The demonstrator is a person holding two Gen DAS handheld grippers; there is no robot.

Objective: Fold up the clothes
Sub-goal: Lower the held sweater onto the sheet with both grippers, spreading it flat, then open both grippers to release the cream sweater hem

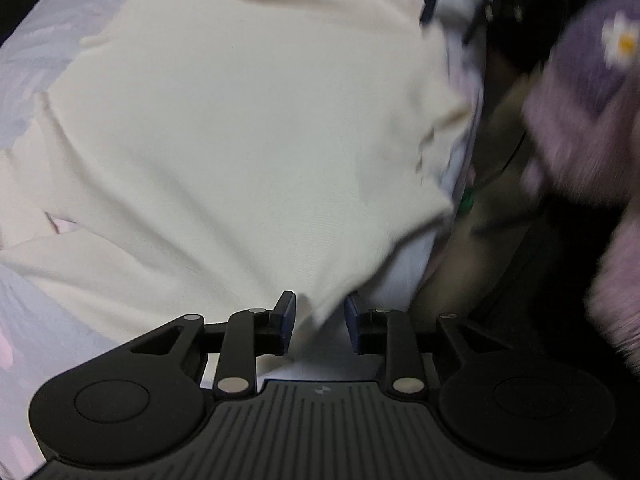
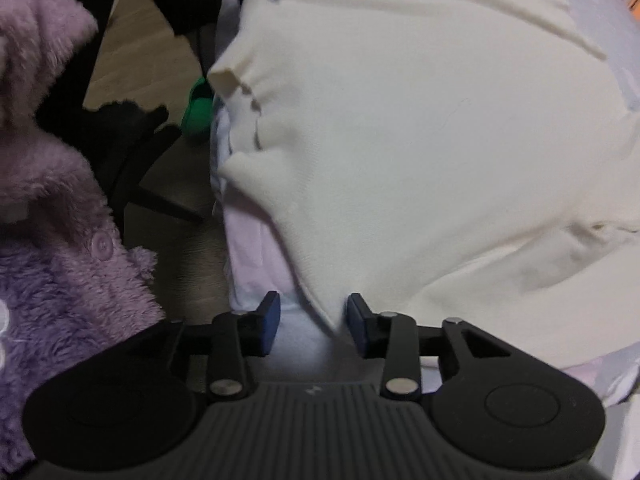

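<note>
A cream knit garment (image 1: 248,128) lies spread over a pale lilac bed sheet (image 1: 36,52); in the right wrist view the same garment (image 2: 420,128) fills most of the frame. My left gripper (image 1: 320,316) stands open, pointing steeply down, with a corner of the garment's edge lying loose between its blue pads. My right gripper (image 2: 314,320) is open too, and another corner of the hem sits between its pads, close to the right-hand one. The fabric hangs slack at both corners.
The bed's edge (image 2: 248,248) drops to a brownish floor (image 2: 136,60). A green object (image 2: 198,112) and black chair legs (image 2: 132,160) are on the floor beside it. A person's fluffy purple sleeve (image 2: 52,280) is close by, also visible as the sleeve (image 1: 580,100).
</note>
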